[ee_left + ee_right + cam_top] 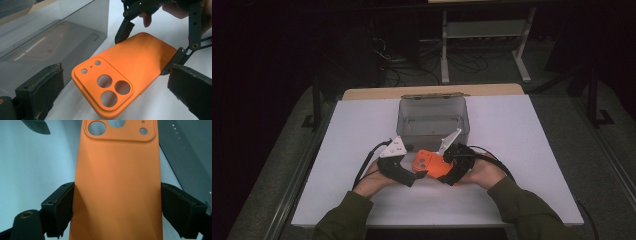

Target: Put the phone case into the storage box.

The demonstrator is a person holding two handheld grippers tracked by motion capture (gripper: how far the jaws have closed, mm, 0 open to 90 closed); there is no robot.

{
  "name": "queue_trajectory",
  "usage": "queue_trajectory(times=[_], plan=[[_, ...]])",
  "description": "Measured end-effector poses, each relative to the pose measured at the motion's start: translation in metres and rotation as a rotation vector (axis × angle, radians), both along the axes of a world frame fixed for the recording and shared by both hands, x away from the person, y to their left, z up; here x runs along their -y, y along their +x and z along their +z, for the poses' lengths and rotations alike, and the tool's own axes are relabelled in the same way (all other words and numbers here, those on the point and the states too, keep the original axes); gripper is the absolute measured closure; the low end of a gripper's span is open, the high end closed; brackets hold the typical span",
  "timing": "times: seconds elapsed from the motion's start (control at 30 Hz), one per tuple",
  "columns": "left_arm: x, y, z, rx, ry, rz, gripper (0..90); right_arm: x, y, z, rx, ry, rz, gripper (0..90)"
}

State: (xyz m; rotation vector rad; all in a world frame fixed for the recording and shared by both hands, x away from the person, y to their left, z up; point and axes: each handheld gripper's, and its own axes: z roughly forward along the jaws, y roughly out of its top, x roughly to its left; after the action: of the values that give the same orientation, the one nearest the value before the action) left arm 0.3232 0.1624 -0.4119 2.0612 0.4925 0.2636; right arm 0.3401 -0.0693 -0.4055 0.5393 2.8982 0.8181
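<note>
Right gripper view shows the right tool [117, 205] clamped across one orange phone case [117, 182] (three large lens holes in left gripper view); left tool [112, 92] apart.

Phone case [117, 187] bottom end cut off by frame edge.

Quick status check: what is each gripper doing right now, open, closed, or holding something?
Left gripper: open, its jaws apart on either side of the orange phone case's camera end, not pressing it.
Right gripper: closed on the phone case's long edges.

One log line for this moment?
right gripper: shut on orange phone case | left gripper: open, jaws flanking case's camera end | grey box: behind
</note>
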Motion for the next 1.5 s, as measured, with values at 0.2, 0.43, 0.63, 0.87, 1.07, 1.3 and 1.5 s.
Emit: queue_trajectory(times=[0.2,0.43,0.63,0.87,1.07,1.3,1.5], plan=[[0.000,-0.001,-0.001,0.026,0.035,-0.009,0.0,0.001,0.000,0.001,0.002,0.001,0.003,15.6],[0.000,-0.003,-0.002,0.067,0.073,-0.025,0.0,0.001,0.000,0.000,0.000,0.001,0.000,15.6],[0.001,-0.005,-0.002,0.101,0.099,-0.038,0.0,0.001,0.000,0.000,0.001,0.001,0.001,15.6],[0.003,-0.008,-0.004,0.157,0.142,-0.062,0.0,0.001,0.000,0.001,0.001,0.003,-0.002,15.6],[0.006,-0.010,-0.005,0.194,0.179,-0.073,0.0,0.001,0.000,0.001,0.000,0.005,-0.002,15.6],[0.008,-0.012,-0.006,0.245,0.210,-0.080,0.0,0.001,0.000,0.000,0.001,0.003,-0.003,15.6],[0.010,-0.015,-0.007,0.299,0.253,-0.084,0.0,0.001,0.001,0.000,-0.001,0.002,-0.003,15.6]])
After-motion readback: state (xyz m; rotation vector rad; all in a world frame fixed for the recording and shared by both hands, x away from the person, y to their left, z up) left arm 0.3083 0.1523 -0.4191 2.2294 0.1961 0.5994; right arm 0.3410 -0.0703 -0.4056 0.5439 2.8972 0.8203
